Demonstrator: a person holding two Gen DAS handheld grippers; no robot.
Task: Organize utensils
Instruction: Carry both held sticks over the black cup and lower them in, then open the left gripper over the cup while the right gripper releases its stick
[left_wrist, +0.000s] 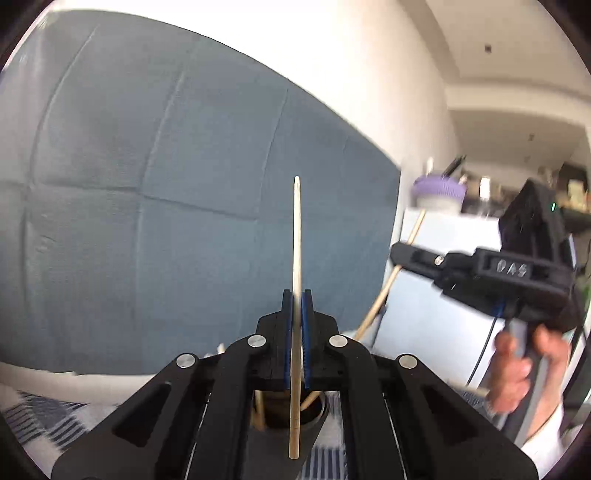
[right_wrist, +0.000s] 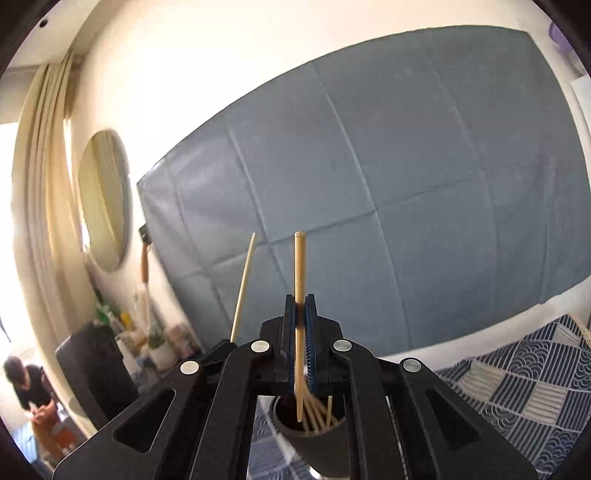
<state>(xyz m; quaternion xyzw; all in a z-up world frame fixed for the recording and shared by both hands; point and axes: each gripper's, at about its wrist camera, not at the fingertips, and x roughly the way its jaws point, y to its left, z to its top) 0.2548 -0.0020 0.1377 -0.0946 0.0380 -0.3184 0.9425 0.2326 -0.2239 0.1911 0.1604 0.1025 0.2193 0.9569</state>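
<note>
Left wrist view: my left gripper (left_wrist: 296, 295) clamps one chopstick (left_wrist: 296, 236) upright; my right gripper (right_wrist: 300, 300) clamps another chopstick (right_wrist: 299, 266), also vertical.

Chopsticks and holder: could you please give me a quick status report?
Left gripper shut on one chopstick. Right gripper shut on another chopstick. Dark holder below, more sticks inside. Nothing blocking it.

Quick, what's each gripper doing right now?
Left gripper: closed on a chopstick, held upright.
Right gripper: closed on another chopstick, above the dark holder.
</note>
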